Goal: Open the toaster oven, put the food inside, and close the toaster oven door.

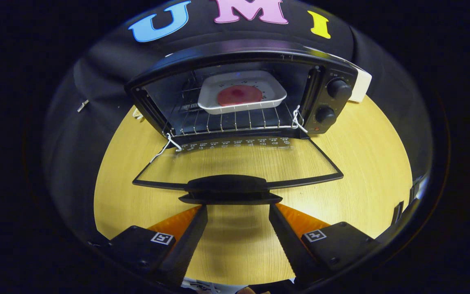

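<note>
Presently the toaster oven (pixel 243 94) stands on the wooden table (pixel 365 163) straight ahead of the gripper (pixel 238 212), its mouth facing back toward the fingers. The door (pixel 239 163) lies folded down flat, hinged at the oven's lower front edge, with its free edge nearest the gripper. The door handle (pixel 230 190) runs crosswise along that free edge, its long axis square to the line of the fingers, and it sits just ahead of the fingertips, centred on the gap between them. The fingers stand spread apart and hold nothing; whether the tips touch the handle cannot be told.

Inside, a white tray (pixel 241 92) carrying the round pink food (pixel 240 95) rests on the wire rack (pixel 235 120), well beyond the door. Loading therefore appears done; closing remains. Judgement: the coming move must catch the handle from below or in front and swing it up and away toward the oven's top edge.
</note>
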A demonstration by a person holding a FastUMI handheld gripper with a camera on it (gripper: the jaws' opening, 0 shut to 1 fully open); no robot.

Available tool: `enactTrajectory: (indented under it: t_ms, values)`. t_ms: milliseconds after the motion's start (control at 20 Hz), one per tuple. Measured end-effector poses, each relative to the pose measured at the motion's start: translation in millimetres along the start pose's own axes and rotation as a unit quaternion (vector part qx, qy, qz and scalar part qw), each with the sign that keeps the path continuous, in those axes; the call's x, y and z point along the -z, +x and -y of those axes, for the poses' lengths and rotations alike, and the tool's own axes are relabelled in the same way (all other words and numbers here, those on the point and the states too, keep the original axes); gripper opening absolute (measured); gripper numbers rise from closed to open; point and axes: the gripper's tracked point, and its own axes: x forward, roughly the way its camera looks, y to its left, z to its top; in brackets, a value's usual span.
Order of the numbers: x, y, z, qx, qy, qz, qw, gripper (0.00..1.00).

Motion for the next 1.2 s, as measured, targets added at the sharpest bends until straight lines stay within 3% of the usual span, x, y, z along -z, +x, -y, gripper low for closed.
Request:
enactTrajectory:
  t_ms: [400,700,1200]
  values:
    - [-54.0,-37.6,-5.9,-0.012,-0.011,0.111,0.994,0.99]
    - [-121.4,-75.2,-6.2,-0.012,-0.026,0.199,0.980,0.99]
    - [-168.2,-149.2,34.1,-0.006,-0.028,0.296,0.955,0.99]
